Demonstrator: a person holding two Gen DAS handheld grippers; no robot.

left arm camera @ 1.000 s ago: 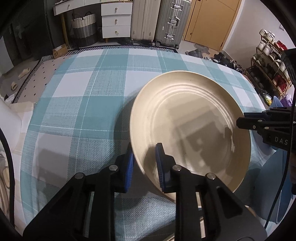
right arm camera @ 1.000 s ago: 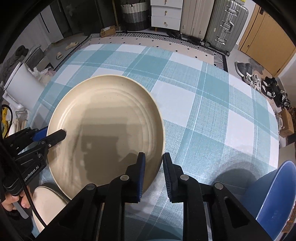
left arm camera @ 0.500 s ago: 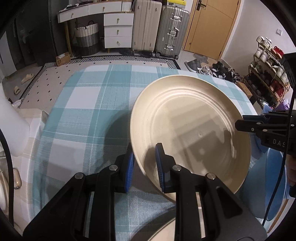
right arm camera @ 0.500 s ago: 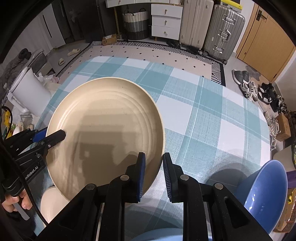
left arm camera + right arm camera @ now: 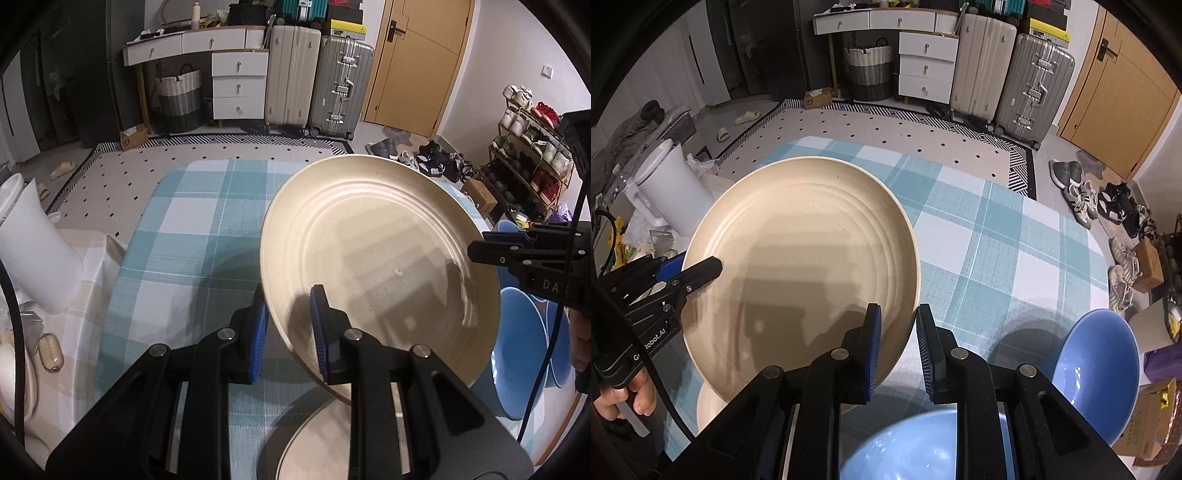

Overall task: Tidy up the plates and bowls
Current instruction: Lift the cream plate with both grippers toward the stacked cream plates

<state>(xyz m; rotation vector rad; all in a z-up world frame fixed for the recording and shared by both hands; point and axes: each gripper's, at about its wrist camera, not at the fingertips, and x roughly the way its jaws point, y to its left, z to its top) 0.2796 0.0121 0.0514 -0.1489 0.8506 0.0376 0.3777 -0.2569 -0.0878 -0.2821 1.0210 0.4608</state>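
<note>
A large beige plate (image 5: 380,266) (image 5: 801,258) hangs in the air above the checked tablecloth (image 5: 177,236), tilted a little. My left gripper (image 5: 289,295) is shut on its near rim in the left wrist view. My right gripper (image 5: 897,314) is shut on the opposite rim. Each gripper also shows in the other's view: the right gripper (image 5: 480,251) at the plate's right edge, the left gripper (image 5: 701,269) at its left edge. Under the held plate lies another beige plate (image 5: 314,443) (image 5: 709,406). Two blue bowls (image 5: 1097,369) (image 5: 916,450) stand near the table's right and front.
A white bin (image 5: 29,251) stands on the floor left of the table. A hand (image 5: 624,402) holds the left gripper's handle. Drawers, suitcases (image 5: 317,85) and a shoe rack (image 5: 528,155) line the room beyond the table.
Both grippers have risen with the beige plate between them, so the table looks smaller and farther. The blue bowls and the second beige plate have come into view below.
</note>
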